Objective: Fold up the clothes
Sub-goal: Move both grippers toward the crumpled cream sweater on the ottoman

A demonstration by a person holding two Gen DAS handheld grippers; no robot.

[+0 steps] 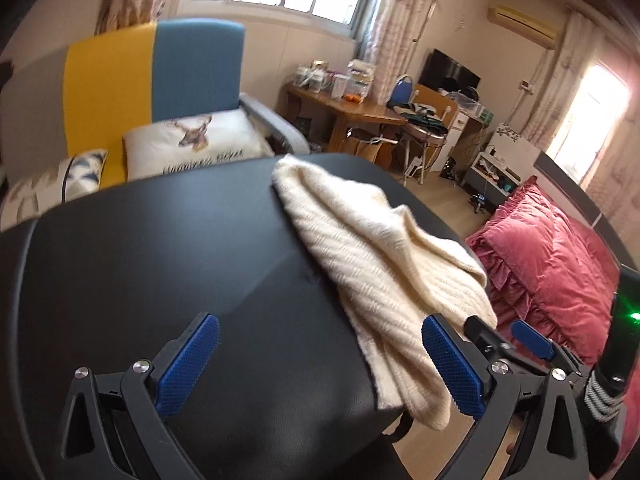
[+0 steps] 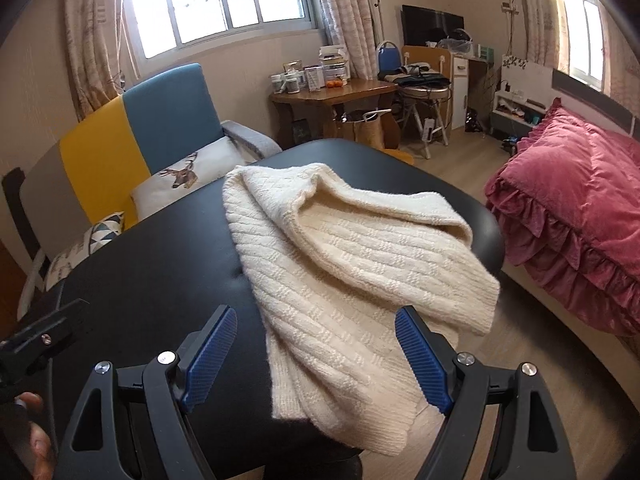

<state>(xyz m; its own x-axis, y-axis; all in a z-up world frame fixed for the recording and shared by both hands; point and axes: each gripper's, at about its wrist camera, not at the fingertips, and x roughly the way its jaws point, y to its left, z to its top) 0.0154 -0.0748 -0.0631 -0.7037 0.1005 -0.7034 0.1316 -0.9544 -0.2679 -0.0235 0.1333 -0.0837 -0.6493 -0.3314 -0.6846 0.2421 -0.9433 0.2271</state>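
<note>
- The room has a bed [image 2: 580, 200] with a pink cover on the right, a sofa [image 2: 160, 120] in blue and yellow at the back left, and a wooden desk [image 2: 340, 92] under the window.
- A black table [image 1: 160, 260] fills the near part of both views; its top is smooth and dark.
- A cream knitted sweater [image 2: 340, 260] lies on the right part of the table. It is crumpled, with one layer folded over another, and its near end hangs over the table edge.
- A white cushion [image 1: 192, 144] with a deer print lies on the sofa, behind the table.
- The left gripper [image 1: 320, 360] is above the near edge of the table. Its blue pads [image 1: 188, 364] stand wide apart and hold nothing. The right pad is just beside the hanging end of the sweater; contact cannot be told.
- The right gripper [image 2: 316, 356] is also spread wide and holds nothing. The near end of the sweater shows between its two pads [image 2: 210, 356], lower than them.
- In the left wrist view, the right gripper shows at the right edge, close to the left one.
- A hand [image 2: 38, 444] shows in the low left corner of the right wrist view.
</note>
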